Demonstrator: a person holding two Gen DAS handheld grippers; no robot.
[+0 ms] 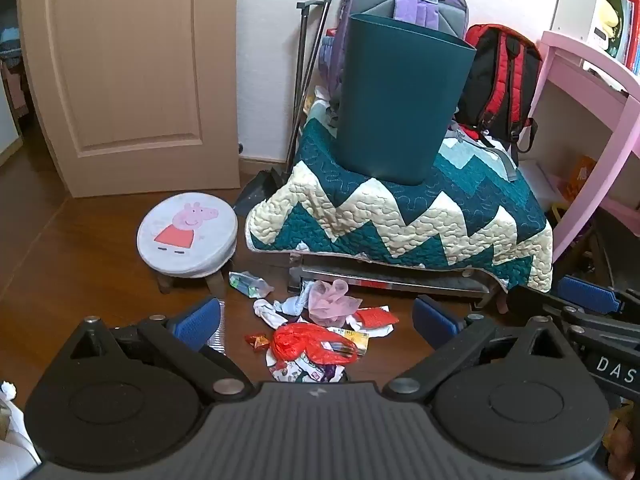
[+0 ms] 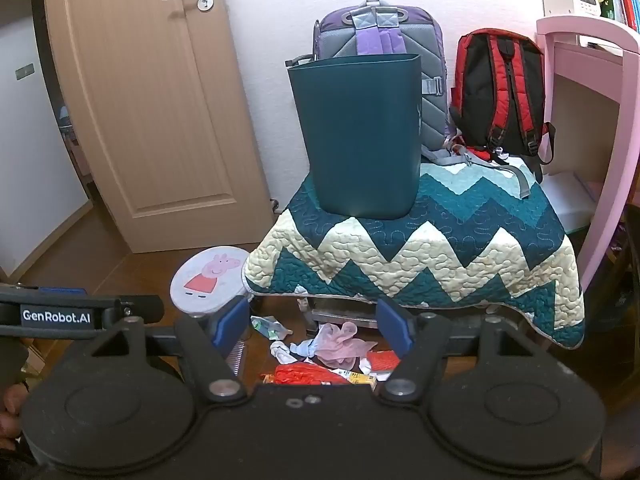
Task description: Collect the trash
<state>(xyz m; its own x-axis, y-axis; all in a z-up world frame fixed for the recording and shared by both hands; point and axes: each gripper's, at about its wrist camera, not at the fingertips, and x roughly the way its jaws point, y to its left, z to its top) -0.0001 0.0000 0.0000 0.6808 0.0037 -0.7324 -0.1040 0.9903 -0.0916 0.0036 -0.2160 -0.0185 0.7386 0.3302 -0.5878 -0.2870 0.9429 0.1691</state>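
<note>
A pile of trash lies on the wooden floor: a red plastic bag point(image 1: 312, 344), a pink plastic bag point(image 1: 332, 302), a red wrapper point(image 1: 376, 317), white scraps point(image 1: 270, 312) and a clear wrapper point(image 1: 249, 283). The pile also shows in the right wrist view point(image 2: 332, 346). A dark teal bin point(image 1: 400, 100) stands upright on a quilt-covered bench point(image 1: 400, 216); it also shows in the right wrist view point(image 2: 360, 132). My left gripper point(image 1: 316, 320) is open and empty above the pile. My right gripper point(image 2: 312, 326) is open and empty, higher over the pile.
A Peppa Pig stool point(image 1: 186, 236) stands left of the bench. A purple backpack point(image 1: 404, 0) and a red backpack point(image 1: 500, 84) sit behind the bin. A door point(image 1: 128, 72) is at left, a pink desk point(image 1: 592, 120) at right, and a dustpan point(image 1: 260, 188) by the wall.
</note>
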